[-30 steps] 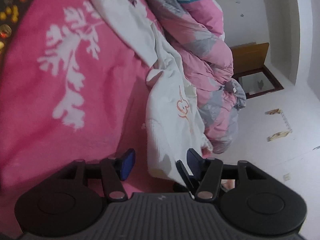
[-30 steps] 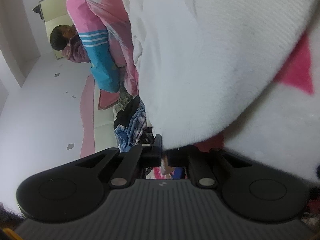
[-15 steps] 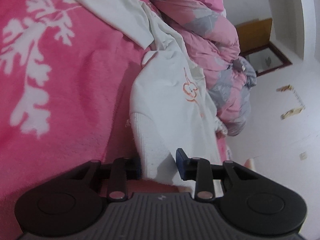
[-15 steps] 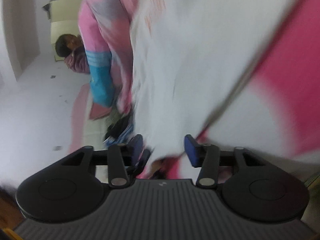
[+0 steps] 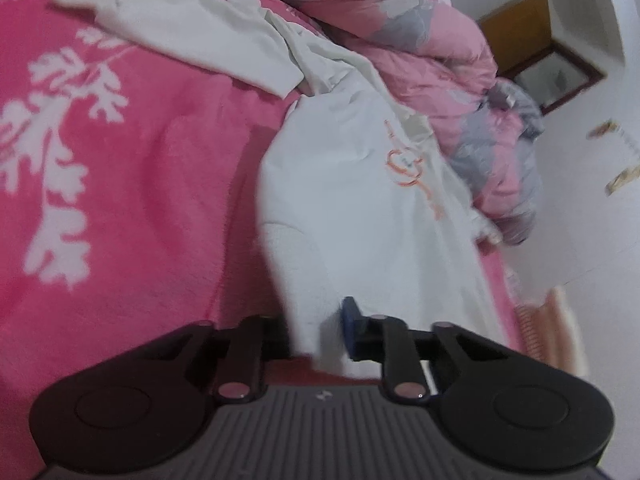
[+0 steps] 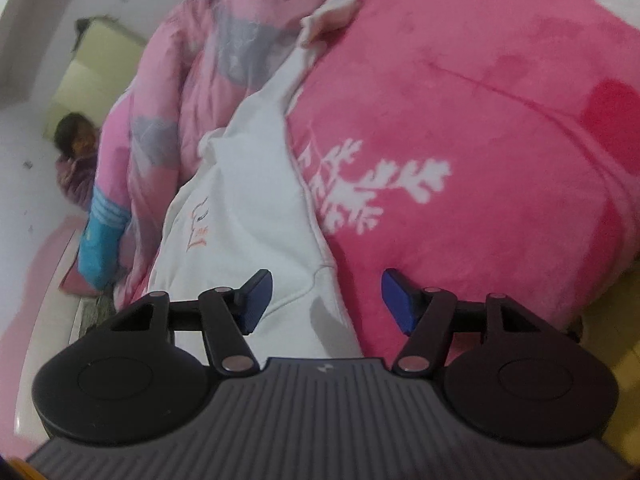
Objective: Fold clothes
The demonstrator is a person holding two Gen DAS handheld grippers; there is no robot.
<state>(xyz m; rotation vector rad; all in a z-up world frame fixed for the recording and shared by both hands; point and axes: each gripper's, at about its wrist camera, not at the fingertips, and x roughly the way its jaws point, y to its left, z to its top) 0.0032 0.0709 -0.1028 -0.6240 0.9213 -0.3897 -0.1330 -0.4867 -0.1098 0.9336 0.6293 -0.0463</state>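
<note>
A white sweatshirt (image 5: 352,184) with an orange emblem lies along the edge of a pink blanket (image 5: 140,200). My left gripper (image 5: 316,328) has the sweatshirt's ribbed hem between its jaws, which are closing; the blue pad (image 5: 350,324) presses the cloth. In the right wrist view the same sweatshirt (image 6: 248,208) stretches away from me. My right gripper (image 6: 326,300) hovers over its near end, jaws opening, and the pads touch nothing.
A second white garment (image 5: 192,12) with a dark print lies farther up the blanket. A rumpled pink and grey quilt (image 5: 420,40) is heaped beside the sweatshirt. A person (image 6: 78,148) sits beyond the quilt (image 6: 180,100). A framed mirror (image 5: 556,76) leans on the wall.
My left gripper went from wide open to closed on the ribbed hem. My right gripper let go of the white cloth, opened and swung back to view the whole sweatshirt.
</note>
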